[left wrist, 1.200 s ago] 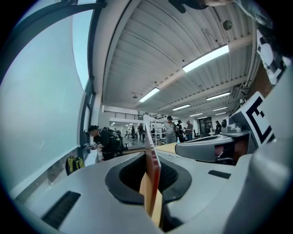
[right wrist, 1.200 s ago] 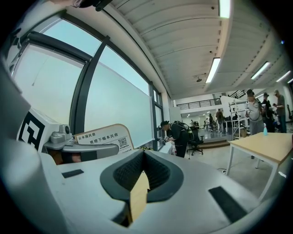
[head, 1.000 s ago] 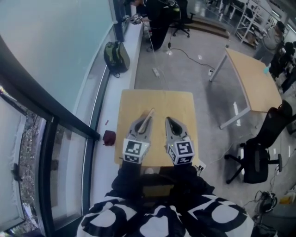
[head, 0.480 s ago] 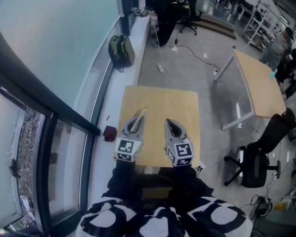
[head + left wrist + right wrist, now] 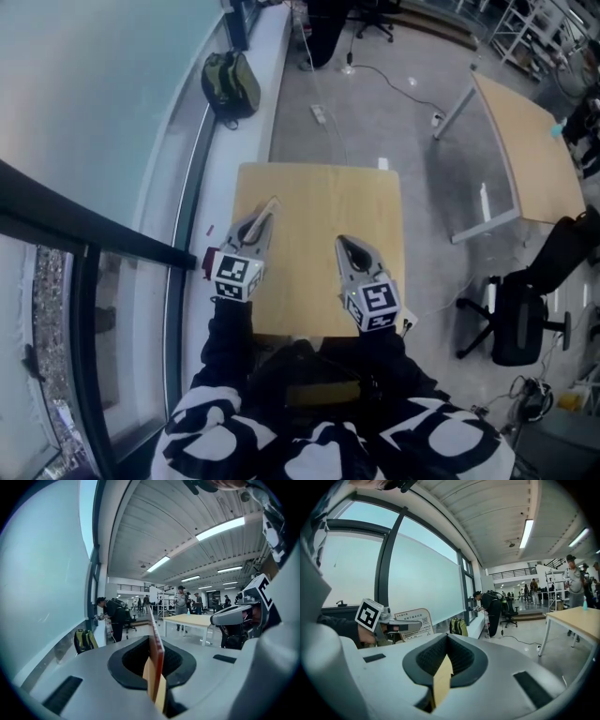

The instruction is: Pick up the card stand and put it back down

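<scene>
A small wooden table stands in front of me. My left gripper is over its left edge, shut on the card stand, a thin printed board that sticks out past the fingertips. In the left gripper view the card stand shows edge-on between the closed jaws. The right gripper view shows the card stand face-on and upright, with the left gripper holding it from the left. My right gripper hovers over the table's right half, shut, with nothing in it.
A green backpack lies on the ledge by the window wall at the left. A larger table and a black office chair stand to the right. A cable runs over the floor beyond the small table. People stand far off in the hall.
My left gripper has carried the card stand leftward, from the table's middle towards its left edge. The right gripper has hardly moved.
</scene>
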Action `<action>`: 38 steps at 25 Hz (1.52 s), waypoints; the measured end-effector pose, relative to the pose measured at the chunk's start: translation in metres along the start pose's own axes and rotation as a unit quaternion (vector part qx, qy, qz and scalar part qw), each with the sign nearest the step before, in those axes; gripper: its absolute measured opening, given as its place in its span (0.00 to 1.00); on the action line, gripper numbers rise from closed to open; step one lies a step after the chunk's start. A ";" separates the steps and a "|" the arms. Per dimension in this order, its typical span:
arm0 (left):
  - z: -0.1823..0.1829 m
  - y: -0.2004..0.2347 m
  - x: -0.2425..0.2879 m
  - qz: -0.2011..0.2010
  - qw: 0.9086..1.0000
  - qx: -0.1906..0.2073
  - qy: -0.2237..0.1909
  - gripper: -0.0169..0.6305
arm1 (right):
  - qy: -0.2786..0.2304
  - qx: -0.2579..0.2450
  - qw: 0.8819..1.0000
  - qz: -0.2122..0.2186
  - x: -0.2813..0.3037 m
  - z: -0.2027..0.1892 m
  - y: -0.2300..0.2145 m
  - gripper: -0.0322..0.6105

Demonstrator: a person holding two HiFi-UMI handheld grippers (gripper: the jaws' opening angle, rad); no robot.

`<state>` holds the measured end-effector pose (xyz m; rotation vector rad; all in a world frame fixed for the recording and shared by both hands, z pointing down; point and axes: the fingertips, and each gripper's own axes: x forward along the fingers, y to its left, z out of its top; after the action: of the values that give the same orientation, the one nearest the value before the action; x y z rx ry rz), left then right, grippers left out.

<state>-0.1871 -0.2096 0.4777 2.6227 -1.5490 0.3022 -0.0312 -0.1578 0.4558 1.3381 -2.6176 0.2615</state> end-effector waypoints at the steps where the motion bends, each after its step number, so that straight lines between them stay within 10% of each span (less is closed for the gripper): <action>1: -0.002 0.004 0.007 -0.004 1.000 0.002 0.004 0.06 | 0.002 0.001 1.000 0.000 0.002 -0.001 -0.005 0.08; 21: -0.026 0.009 0.178 -0.149 0.987 0.014 0.058 0.06 | 0.027 0.057 0.997 -0.041 0.038 -0.026 -0.107 0.08; 38: -0.080 -0.059 0.288 -0.301 0.949 0.030 0.090 0.06 | 0.057 0.090 0.993 -0.052 0.065 -0.069 -0.163 0.08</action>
<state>-0.0108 -0.4152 0.6179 2.8479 -0.6424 0.5176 0.0704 -0.2862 0.5505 1.4624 -2.4700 0.5523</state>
